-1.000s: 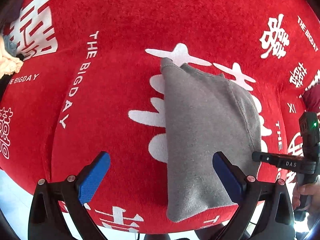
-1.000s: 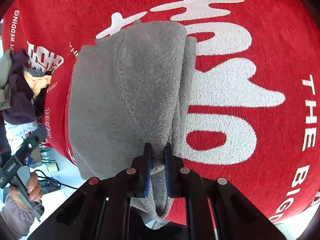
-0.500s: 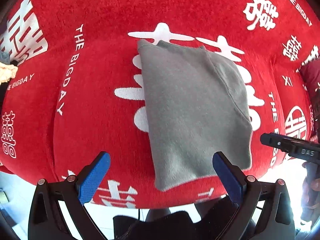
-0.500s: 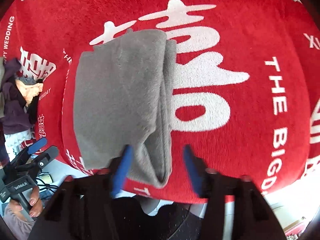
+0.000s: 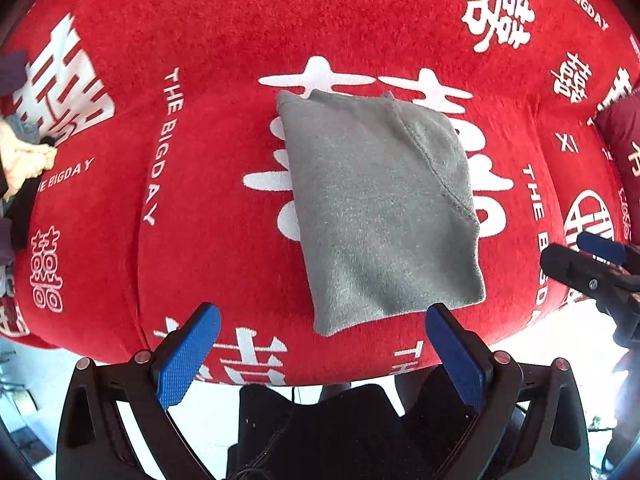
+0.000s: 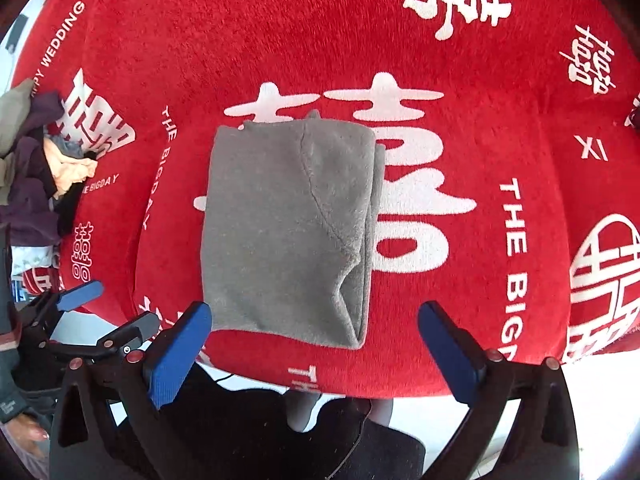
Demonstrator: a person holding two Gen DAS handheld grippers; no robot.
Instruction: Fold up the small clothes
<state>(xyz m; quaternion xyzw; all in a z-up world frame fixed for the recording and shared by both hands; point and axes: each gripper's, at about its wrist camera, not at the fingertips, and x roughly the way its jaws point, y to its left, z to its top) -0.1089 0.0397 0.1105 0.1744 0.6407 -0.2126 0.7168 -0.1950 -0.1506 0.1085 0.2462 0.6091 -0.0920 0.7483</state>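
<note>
R gripper (image 6: 314,344): jaws opening, spread wide, nothing between the blue pads (image 6: 180,354); pointing steeply down, clear above the cloth; L gripper (image 5: 320,350): jaws wide apart too, empty, pointing straight down, also clear of the fabric; each unit shows at the edge of the other's view, L at lower left of the right-wrist cam, R at the right edge of the left-wrist cam.

Grey garment (image 6: 288,232): folded into a rough rectangle, lying flat on the red tablecloth (image 6: 280,40), near the table's front edge; nothing touching it; curved seam runs across the top layer; folded layers stack along its right side, w/ a small open pocket at the lower right corner; sits over a big white printed character.

Tablecloth: red pile, white characters + "THE BIGDAY" text.

Further out: pile of other clothes (image 6: 36,168) at far left, purple, cream and dark pieces, well apart from the grey one; dark red item (image 5: 620,128) at far right edge, can't tell what.
</note>
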